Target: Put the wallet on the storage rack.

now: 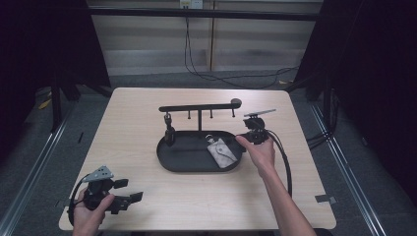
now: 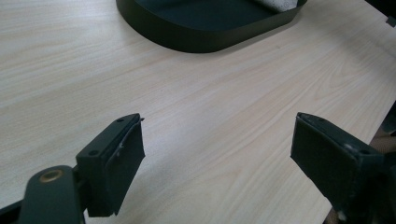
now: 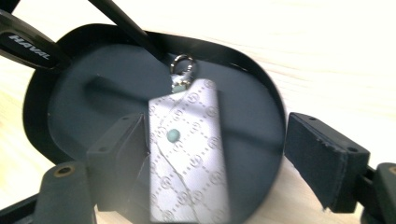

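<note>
A grey patterned key pouch (image 1: pixel 220 151) with a metal ring lies flat in the right half of a black oval tray (image 1: pixel 196 169). From the tray rises a black hanger bar (image 1: pixel 196 107), and a black key fob (image 1: pixel 169 132) hangs at its left end. My right gripper (image 1: pixel 244 140) hovers at the tray's right end. In the right gripper view, my right gripper (image 3: pixel 217 140) is open above the pouch (image 3: pixel 189 154), whose left edge runs beside one pad; the pads do not press on it. My left gripper (image 1: pixel 129 190) rests open at the table's front left corner; in the left gripper view it (image 2: pixel 217 135) holds nothing.
The wooden table (image 1: pixel 147 113) has bare room on all sides of the tray. The fob marked HAVAL (image 3: pixel 28 46) hangs at the far end of the tray (image 3: pixel 93 93). The tray's near wall (image 2: pixel 205 39) lies ahead of the left gripper. Cables trail off the table's right side.
</note>
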A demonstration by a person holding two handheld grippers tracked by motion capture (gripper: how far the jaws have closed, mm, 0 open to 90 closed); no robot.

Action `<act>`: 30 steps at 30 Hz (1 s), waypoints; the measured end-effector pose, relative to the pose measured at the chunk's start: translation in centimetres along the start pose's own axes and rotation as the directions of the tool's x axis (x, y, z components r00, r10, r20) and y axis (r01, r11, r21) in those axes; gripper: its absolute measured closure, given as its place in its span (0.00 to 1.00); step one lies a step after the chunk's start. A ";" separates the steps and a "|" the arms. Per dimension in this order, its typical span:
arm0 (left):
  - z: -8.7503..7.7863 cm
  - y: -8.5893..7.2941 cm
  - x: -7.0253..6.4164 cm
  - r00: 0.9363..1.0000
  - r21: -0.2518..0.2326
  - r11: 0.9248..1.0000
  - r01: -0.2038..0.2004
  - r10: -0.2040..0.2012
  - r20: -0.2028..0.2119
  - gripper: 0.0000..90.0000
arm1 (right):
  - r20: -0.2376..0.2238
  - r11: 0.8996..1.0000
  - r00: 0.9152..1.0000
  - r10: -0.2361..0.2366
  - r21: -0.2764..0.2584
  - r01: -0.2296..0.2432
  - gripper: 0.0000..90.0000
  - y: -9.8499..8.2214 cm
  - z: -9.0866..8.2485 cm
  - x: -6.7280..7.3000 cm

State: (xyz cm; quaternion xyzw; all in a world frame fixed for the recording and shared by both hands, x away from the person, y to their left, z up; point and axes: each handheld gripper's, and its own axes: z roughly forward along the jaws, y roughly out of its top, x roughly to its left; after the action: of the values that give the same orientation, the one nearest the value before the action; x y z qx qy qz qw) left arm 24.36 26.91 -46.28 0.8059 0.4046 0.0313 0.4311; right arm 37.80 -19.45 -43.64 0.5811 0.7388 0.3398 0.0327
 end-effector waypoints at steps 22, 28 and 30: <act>0.0 0.0 0.0 1.000 0.003 1.000 0.011 -0.011 0.002 0.19 | 0.019 0.996 0.998 -0.054 -0.069 0.056 0.24 -4.3 -3.8 -1.6; 0.0 -0.1 0.0 1.000 -0.003 1.000 0.018 -0.018 0.001 0.19 | 0.043 0.994 0.996 -0.080 -0.073 0.083 0.24 -5.9 -4.7 -2.0; 0.0 -0.1 -0.1 1.000 -0.003 1.000 0.012 -0.012 0.001 0.19 | 0.047 0.992 0.995 -0.089 -0.083 0.093 0.24 -6.7 -5.3 -2.0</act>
State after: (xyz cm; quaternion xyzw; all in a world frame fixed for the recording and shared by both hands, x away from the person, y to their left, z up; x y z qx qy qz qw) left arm 24.22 26.88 -46.29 0.8029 0.4089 0.0289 0.4328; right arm 30.47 -24.36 -43.89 0.5522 0.7484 0.3565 0.0891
